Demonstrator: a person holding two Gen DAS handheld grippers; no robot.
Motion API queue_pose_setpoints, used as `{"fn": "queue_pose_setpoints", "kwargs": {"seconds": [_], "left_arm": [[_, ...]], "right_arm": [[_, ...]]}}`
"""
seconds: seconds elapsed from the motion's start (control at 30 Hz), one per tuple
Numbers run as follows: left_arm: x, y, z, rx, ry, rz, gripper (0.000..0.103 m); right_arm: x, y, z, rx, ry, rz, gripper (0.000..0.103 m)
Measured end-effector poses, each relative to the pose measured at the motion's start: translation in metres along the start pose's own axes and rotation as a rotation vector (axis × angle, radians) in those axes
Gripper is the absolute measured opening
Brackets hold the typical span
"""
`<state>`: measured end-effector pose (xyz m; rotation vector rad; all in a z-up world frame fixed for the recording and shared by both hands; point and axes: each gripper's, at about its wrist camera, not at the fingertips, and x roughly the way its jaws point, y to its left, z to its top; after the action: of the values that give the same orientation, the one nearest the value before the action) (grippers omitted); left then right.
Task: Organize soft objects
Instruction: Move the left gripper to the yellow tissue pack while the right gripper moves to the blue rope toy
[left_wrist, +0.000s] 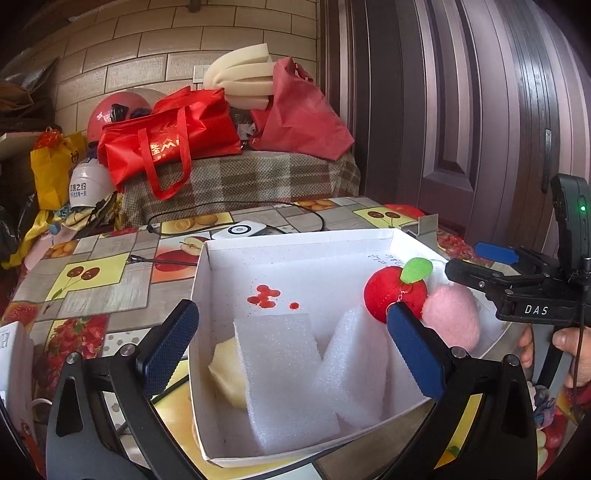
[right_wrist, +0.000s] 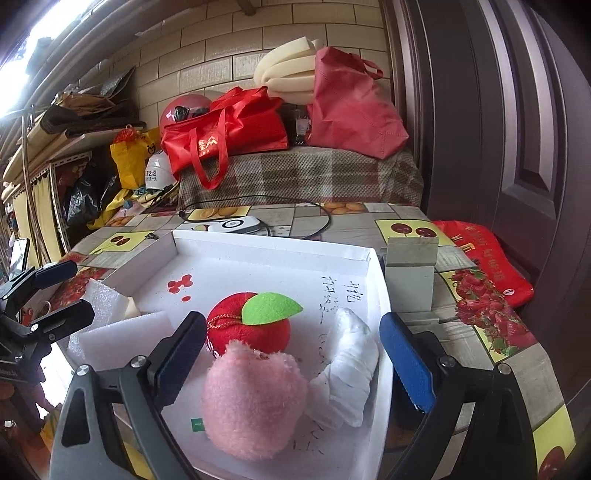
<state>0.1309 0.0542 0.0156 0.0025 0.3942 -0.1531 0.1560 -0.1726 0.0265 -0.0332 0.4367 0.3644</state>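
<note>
A shallow white box (left_wrist: 295, 242) (right_wrist: 273, 243) lies on the table. In it are white foam blocks (left_wrist: 284, 373) (right_wrist: 122, 339), a yellowish sponge (left_wrist: 229, 373), a red plush apple (left_wrist: 391, 291) (right_wrist: 251, 325) with a green leaf, a pink fluffy ball (left_wrist: 450, 317) (right_wrist: 255, 402) and a white rolled cloth (right_wrist: 351, 369). My left gripper (left_wrist: 291, 350) stands open over the foam blocks, touching nothing. My right gripper (right_wrist: 295, 354) (left_wrist: 476, 266) is open with the pink ball and cloth lying loose between its fingers.
The table wears a fruit-patterned cloth (left_wrist: 92, 273). A white device (left_wrist: 240, 229) with a black cable lies behind the box. A small grey stand (right_wrist: 410, 273) sits right of the box. Red bags (left_wrist: 173, 140) and foam rolls (left_wrist: 243, 74) pile up behind; a dark door (left_wrist: 461, 110) stands right.
</note>
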Motion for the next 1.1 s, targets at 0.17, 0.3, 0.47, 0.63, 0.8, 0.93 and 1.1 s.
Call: {"fn": "queue_pose_setpoints", "kwargs": {"seconds": [0.17, 0.3, 0.47, 0.63, 0.8, 0.93, 1.1], "left_arm": [[-0.012, -0.001, -0.001, 0.009, -0.057, 0.021, 0.103], [-0.020, -0.001, -0.005, 0.029, -0.055, 0.014, 0.103], [-0.033, 0.006, -0.011, 0.023, -0.036, -0.025, 0.103], [-0.052, -0.002, -0.021, 0.089, -0.013, -0.100, 0.103], [-0.069, -0.011, -0.031, 0.162, 0.020, -0.203, 0.103], [-0.065, -0.026, -0.040, 0.264, 0.139, -0.336, 0.103], [-0.061, -0.058, -0.051, 0.418, 0.216, -0.415, 0.103]], "right_arm": [[-0.018, -0.003, -0.003, 0.004, -0.066, -0.022, 0.103], [-0.035, -0.013, -0.011, 0.023, -0.070, -0.043, 0.103], [-0.066, -0.027, -0.025, 0.066, -0.080, -0.049, 0.103], [-0.089, -0.034, -0.039, 0.086, -0.041, -0.013, 0.103], [-0.109, -0.035, -0.051, 0.087, -0.007, 0.020, 0.103], [-0.107, -0.030, -0.062, 0.070, 0.119, 0.105, 0.103], [-0.108, -0.016, -0.072, 0.031, 0.197, 0.195, 0.103]]}}
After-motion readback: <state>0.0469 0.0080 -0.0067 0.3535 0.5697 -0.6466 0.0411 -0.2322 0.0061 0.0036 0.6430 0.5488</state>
